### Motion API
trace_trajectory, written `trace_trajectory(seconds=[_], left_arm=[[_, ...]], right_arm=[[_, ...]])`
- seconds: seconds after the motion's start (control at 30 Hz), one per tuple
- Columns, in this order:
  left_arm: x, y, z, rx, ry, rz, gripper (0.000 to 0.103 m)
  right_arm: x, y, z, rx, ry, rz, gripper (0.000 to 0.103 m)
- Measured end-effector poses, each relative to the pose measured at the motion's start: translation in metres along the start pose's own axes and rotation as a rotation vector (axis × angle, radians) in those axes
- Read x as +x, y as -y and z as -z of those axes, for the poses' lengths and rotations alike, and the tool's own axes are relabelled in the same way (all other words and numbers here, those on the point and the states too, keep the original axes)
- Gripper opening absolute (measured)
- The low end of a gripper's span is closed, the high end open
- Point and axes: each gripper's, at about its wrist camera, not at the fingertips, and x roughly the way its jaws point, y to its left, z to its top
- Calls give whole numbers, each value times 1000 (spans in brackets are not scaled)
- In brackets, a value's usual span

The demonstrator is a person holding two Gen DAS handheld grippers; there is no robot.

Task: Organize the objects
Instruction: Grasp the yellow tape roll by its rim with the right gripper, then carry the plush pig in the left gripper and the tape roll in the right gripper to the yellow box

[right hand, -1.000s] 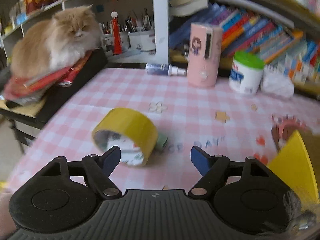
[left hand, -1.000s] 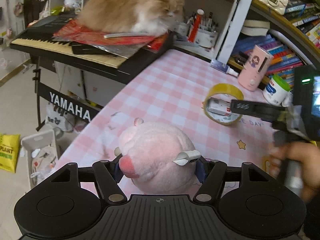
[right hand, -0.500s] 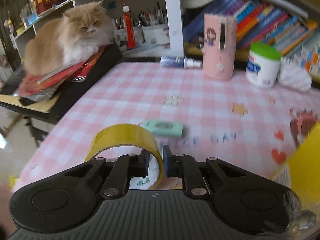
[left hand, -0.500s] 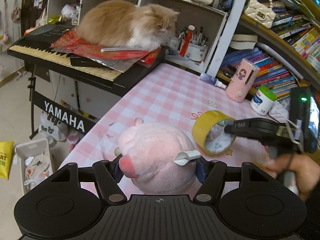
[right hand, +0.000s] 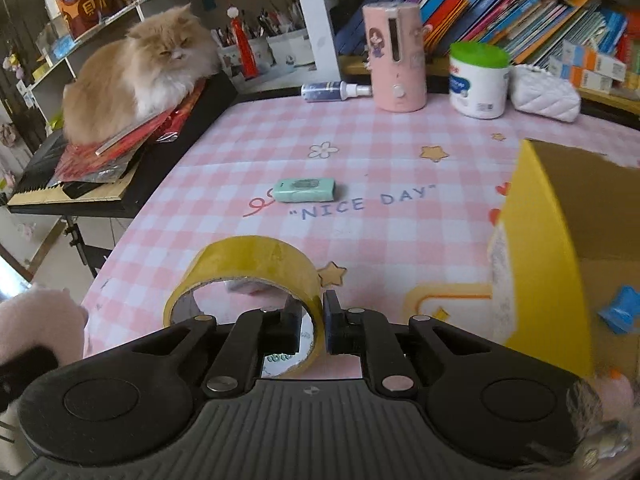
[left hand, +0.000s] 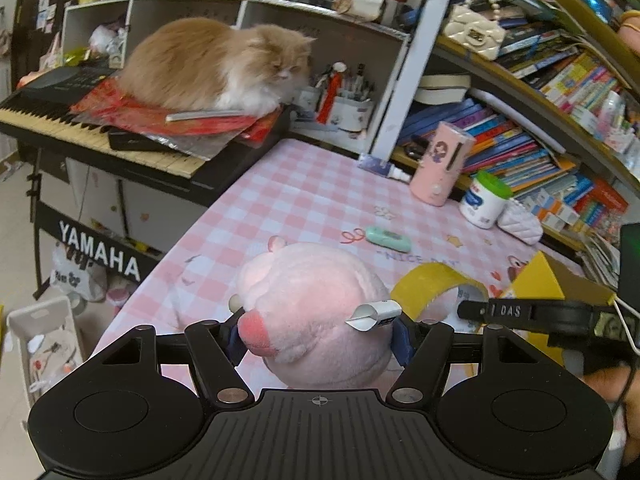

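My left gripper (left hand: 318,334) is shut on a pink plush toy (left hand: 316,312) and holds it above the pink checked table (left hand: 304,196). My right gripper (right hand: 318,324) is shut on the wall of a yellow tape roll (right hand: 248,264), lifted off the table; the roll also shows in the left wrist view (left hand: 436,286). A mint green case (right hand: 306,190) lies on the table beyond the roll. An open yellow cardboard box (right hand: 560,248) stands at the right, close beside the roll.
A cat (right hand: 136,76) lies on red papers on a keyboard (left hand: 96,136) left of the table. A pink cylinder (right hand: 396,56), a green-lidded jar (right hand: 478,80), a spray bottle (right hand: 332,91) and a white pouch (right hand: 544,98) line the back edge under bookshelves.
My right gripper closed on the tape roll, lifted it off the mint case and carried it back toward the yellow box. The left gripper rose with the plush.
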Motion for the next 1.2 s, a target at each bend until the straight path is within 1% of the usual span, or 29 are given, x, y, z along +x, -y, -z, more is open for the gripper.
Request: trace_trajectory(seconds=[0.2, 0.53, 0.9, 1.2], left_arm=[[-14, -1, 7, 11, 13, 38, 67], [-36, -7, 26, 33, 0, 111, 67], [-69, -24, 60, 56, -54, 156, 67], [-86, -16, 80, 131, -92, 235, 67]], right_arm=[[-34, 0, 21, -17, 22, 6, 10], [-76, -14, 62, -35, 35, 44, 10], [-116, -31, 118, 6, 32, 94, 10], [-153, -31, 164, 89, 53, 158, 10]])
